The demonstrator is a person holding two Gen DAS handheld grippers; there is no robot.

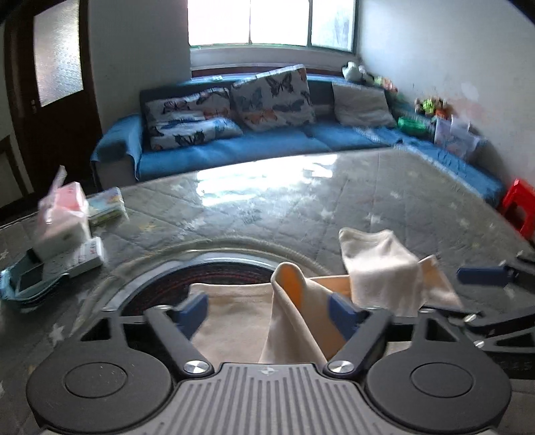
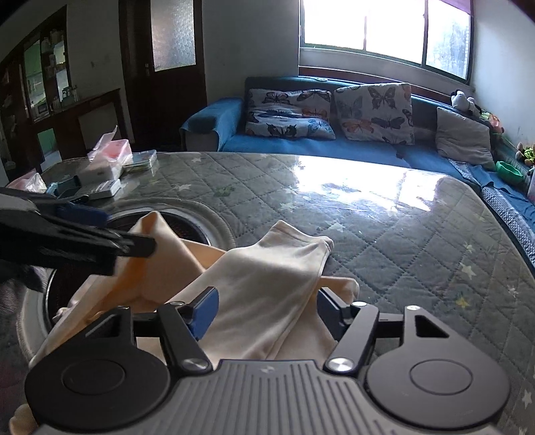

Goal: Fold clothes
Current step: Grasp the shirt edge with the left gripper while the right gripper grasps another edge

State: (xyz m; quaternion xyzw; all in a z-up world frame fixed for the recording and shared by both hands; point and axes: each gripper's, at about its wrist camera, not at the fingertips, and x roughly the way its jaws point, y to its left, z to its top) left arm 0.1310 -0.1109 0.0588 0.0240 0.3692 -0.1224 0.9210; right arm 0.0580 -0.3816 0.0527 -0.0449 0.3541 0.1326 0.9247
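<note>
Daylight pours in from the window (image 1: 271, 21) at the top of both views, blown out to plain white, and throws a bright patch of glare across the glossy bench (image 2: 367, 187) near the middle of each frame. The room's left side, around the dark door (image 2: 164, 67), sits dim and shadowed. Both pictures bend strongly at the edges with black corners, and the left wrist view is smeared by motion blur, worst on the tissue pack (image 1: 65, 214) at the left and the clutter at the right edge.
</note>
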